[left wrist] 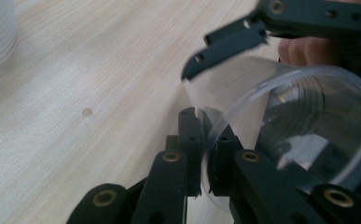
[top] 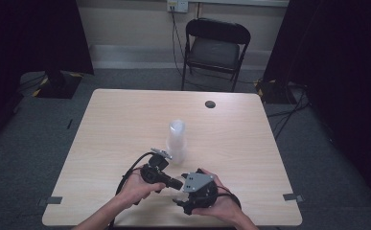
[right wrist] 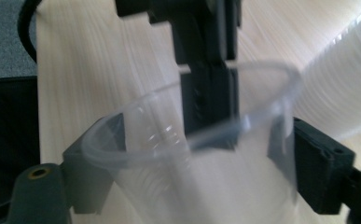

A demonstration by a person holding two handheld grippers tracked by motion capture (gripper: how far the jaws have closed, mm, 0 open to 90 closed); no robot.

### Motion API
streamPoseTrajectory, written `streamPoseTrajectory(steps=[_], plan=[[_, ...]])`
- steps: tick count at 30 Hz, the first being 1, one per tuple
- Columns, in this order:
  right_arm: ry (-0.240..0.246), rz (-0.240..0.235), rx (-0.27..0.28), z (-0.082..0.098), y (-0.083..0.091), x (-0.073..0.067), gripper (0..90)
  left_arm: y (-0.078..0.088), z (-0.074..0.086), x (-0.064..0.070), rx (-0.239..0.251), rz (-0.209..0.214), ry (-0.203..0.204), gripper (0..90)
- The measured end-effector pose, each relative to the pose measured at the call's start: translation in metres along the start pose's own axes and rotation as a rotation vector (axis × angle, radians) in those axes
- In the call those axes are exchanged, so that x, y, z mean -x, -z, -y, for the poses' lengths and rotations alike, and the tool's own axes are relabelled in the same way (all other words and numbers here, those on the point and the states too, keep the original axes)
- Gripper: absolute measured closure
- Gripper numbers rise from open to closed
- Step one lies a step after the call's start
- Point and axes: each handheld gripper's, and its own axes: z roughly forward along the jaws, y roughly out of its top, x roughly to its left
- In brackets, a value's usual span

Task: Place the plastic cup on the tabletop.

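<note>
We see a pale wood-grain surface [top: 125, 124] with a tall stack of ribbed translucent cups [top: 176, 140] just beyond both hands, close to the work. One clear thin-walled plastic cup [left wrist: 308, 126] sits between the two grippers, low over the near edge. The left gripper [left wrist: 205, 154] has its fingers clamped tight on the cup's rim. The right gripper [right wrist: 201, 154] has its fingers either side of the cup wall; we can't tell if they press. A black folding chair [top: 215, 48] stands behind.

Cup [left wrist: 308, 121] between grippers, before stack [top: 176, 140]
</note>
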Motion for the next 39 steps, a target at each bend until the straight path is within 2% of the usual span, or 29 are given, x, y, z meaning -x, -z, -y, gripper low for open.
streamPoseTrajectory(steps=[4, 8, 13, 17, 20, 26, 35, 39], plan=[[0.034, 0.012, 0.015, -0.006, 0.000, -0.007, 23.5, 0.000, 0.001, 0.002, -0.002, -0.012, -0.001, 86.3], [0.026, 0.020, 0.031, -0.008, 0.003, -0.008, 26.3, 0.001, 0.001, 0.000, 0.005, -0.005, 0.013, 85.9], [0.026, 0.031, 0.036, -0.009, 0.004, -0.009, 26.8, 0.001, 0.001, 0.001, 0.003, -0.016, 0.009, 85.4], [0.017, 0.024, 0.035, -0.008, 0.004, -0.007, 28.2, 0.001, 0.001, 0.001, 0.016, -0.027, 0.006, 85.1], [0.009, 0.028, 0.037, -0.008, 0.005, -0.006, 28.6, 0.001, 0.000, 0.002, 0.023, -0.035, -0.017, 84.3], [-0.011, 0.037, 0.045, -0.007, 0.006, -0.004, 29.1, 0.001, 0.000, 0.001, 0.041, -0.039, -0.013, 80.2], [-0.034, 0.059, 0.052, -0.005, 0.008, 0.001, 29.2, 0.004, 0.000, 0.003, 0.080, -0.062, -0.035, 74.8], [-0.043, 0.068, 0.051, -0.004, 0.009, 0.003, 29.2, 0.006, 0.000, 0.003, 0.103, -0.052, -0.042, 74.1]])
